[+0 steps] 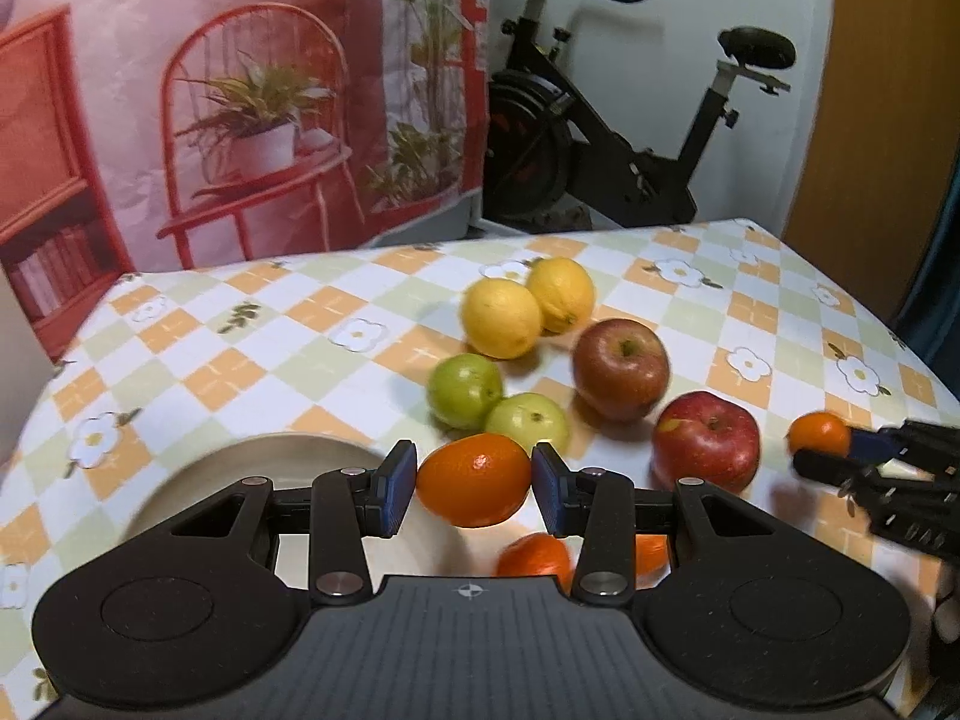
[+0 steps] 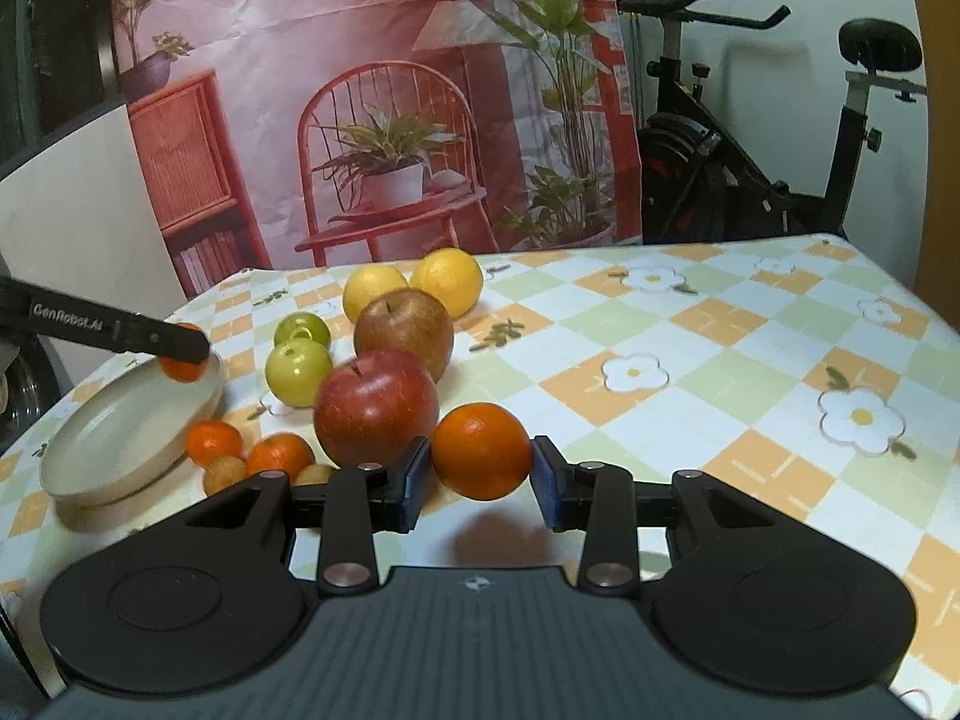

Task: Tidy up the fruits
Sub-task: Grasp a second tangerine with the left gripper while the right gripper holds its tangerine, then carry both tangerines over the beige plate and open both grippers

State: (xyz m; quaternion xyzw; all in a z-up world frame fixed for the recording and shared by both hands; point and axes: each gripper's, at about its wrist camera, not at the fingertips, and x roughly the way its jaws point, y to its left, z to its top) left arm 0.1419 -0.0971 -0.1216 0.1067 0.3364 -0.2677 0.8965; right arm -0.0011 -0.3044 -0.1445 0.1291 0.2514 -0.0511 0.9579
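My left gripper (image 1: 474,483) is shut on an orange mandarin (image 1: 474,480) and holds it over the near rim of a beige plate (image 1: 240,474). In the right wrist view the left gripper (image 2: 180,354) shows with that mandarin (image 2: 180,367) above the plate (image 2: 114,444). My right gripper (image 2: 482,474) is shut on another mandarin (image 2: 482,450), held just above the tablecloth; it also shows in the left wrist view (image 1: 822,444). Two red apples (image 2: 375,408), two green apples (image 2: 298,369) and two lemons (image 2: 450,279) lie grouped on the table.
Two more mandarins (image 2: 214,443) and small brown fruits (image 2: 225,476) lie beside the plate. The checked tablecloth (image 2: 720,360) covers the table. A printed backdrop (image 2: 360,90) and an exercise bike (image 2: 750,168) stand behind the far edge.
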